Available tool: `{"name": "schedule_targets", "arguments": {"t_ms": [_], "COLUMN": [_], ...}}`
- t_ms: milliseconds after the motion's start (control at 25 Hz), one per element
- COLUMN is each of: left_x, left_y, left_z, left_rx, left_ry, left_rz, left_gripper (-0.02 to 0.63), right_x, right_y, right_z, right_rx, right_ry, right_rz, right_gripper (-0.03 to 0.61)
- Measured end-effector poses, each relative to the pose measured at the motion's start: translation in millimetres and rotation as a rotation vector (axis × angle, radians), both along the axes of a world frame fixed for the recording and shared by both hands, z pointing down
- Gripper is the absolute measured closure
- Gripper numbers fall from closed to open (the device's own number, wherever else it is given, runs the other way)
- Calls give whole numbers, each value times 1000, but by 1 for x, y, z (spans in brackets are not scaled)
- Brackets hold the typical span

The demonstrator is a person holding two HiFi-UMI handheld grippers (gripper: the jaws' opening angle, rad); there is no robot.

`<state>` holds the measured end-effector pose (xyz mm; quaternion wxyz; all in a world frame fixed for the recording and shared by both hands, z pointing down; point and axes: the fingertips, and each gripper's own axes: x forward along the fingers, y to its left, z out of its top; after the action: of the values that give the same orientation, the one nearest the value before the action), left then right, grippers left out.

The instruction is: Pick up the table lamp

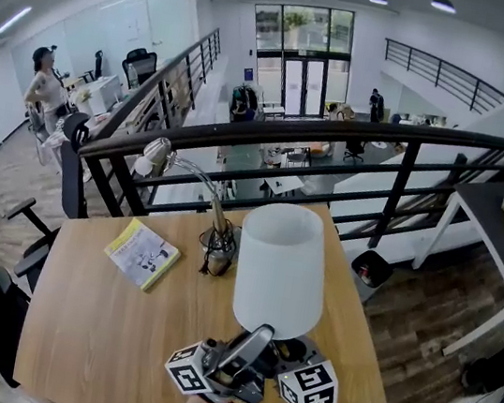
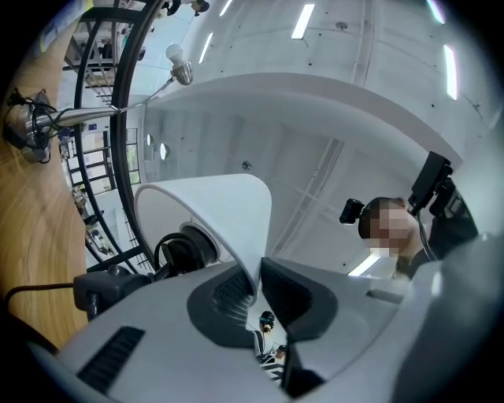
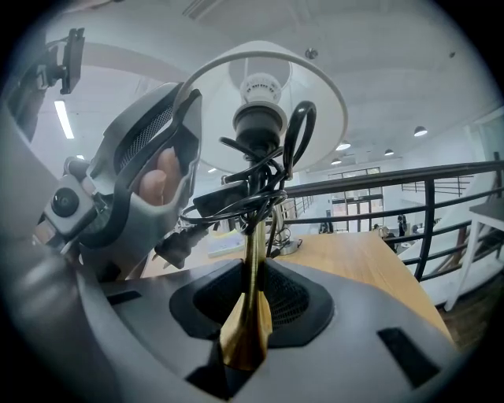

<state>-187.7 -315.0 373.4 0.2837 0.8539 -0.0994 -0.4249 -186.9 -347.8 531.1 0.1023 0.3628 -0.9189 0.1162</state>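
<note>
table lamp (image 1: pixel 281 267) is held above the near edge of the worktop (image 1: pixel 92 313), right of its middle, by both tools. the left hand-held gripper (image 2: pixel 258 287) is almost closed, with the thin lower rim of the white shade (image 2: pixel 213 208) pinched between its jaws. the right hand-held gripper (image 3: pixel 250 303) is clamped on the brass stem (image 3: pixel 252 260) below the socket.

the shade rim could be creased or pulled askew if weight is carried there. it is judged that the load should be taken at the stem. the polished stem might slide through the jaws if it is tipped. the black cable (image 3: pixel 236 201) bundled round the stem could work loose and catch.

the gooseneck lamp (image 1: pixel 189 176) near the far edge and the yellow booklet (image 1: pixel 142 253) towards the left edge lie well apart from the lift.

the lamp's base is hidden under the shade and the marker cubes. whether it is clear of the worktop cannot be told. the plug's place cannot be made out either.
</note>
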Motion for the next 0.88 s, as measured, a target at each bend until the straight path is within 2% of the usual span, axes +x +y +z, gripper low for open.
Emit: {"name": "schedule_targets", "arguments": {"t_ms": [880], "left_x": [-5], "left_y": [10], "left_z": [-52], "left_rx": [107], "left_ry": [-19], "left_rz": [-27], "left_gripper": [586], "right_x": [-7], "right_y": [-2], "right_z": [-55], "right_rx": [103], "right_ry": [-8], "right_rz": [-16], "right_gripper": [483]}}
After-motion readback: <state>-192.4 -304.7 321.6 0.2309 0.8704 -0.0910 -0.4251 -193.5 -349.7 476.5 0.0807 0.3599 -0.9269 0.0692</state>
